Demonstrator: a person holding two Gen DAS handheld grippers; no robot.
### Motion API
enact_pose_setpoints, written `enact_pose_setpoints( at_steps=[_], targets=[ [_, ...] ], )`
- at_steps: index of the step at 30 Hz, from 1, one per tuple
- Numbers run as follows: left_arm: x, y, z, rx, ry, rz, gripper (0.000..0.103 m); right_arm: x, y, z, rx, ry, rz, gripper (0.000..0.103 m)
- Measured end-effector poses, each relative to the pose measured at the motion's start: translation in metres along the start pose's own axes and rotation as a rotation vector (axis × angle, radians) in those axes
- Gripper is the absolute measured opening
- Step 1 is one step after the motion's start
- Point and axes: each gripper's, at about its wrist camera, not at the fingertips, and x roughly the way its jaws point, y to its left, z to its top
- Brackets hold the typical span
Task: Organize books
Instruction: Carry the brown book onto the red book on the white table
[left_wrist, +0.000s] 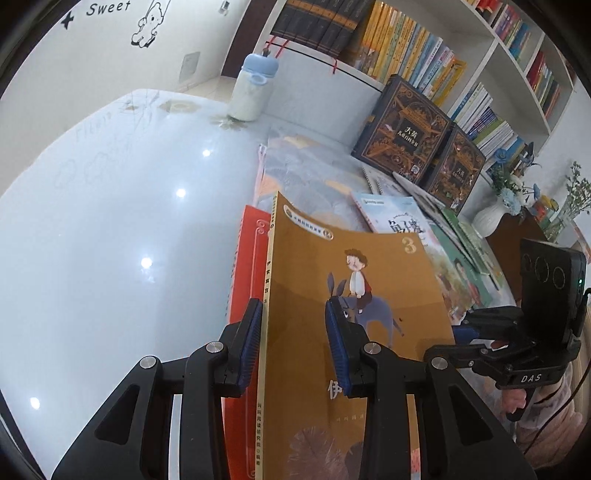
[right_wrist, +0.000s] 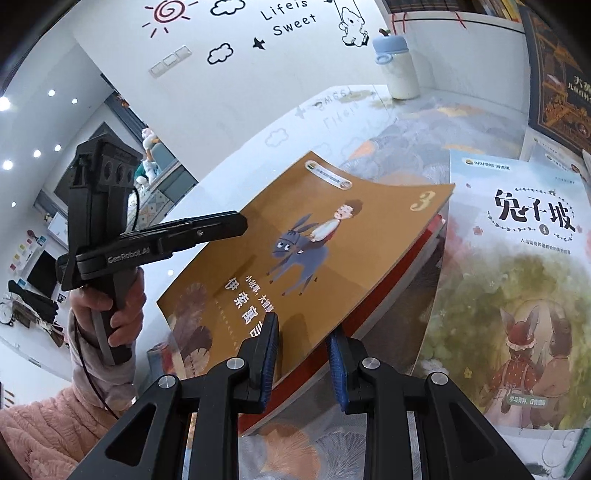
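Orange-brown paperback (left_wrist: 354, 258) (over a red book (left_wrist: 251, 251)): both grippers, left (left_wrist: 291, 347) and right (right_wrist: 304, 354), clamp the pair's near edges; long axis toward twelve o'clock.

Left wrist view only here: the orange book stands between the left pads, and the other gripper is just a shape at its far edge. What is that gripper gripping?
Observer: The right gripper has the near edge of the orange book between its pads, together with a red book lying under it.
Operator: Is it also on the pale book beside them?
Observer: No. The pale rabbit book lies flat to the right of the fingers; the pads are not on it.
Operator: What holds the left gripper?
Observer: A hand in a pink fuzzy sleeve grips its handle.
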Motion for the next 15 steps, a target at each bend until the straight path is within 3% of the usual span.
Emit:
enact_pose_setpoints(
  at_steps=[11,15],
  targets=[
    [0.0038,0.0081,-0.0024,-0.015,-0.002,0.049,0.032,0.0114,-0.0037,0.0042,0.007,0.015,0.006,0.028],
    [0.0016,0.0080,-0.0021,-0.017,-0.019,0.099,0.034,0.0102,-0.0045,0.0037,0.013,0.012,0.015,0.031]
  ],
)
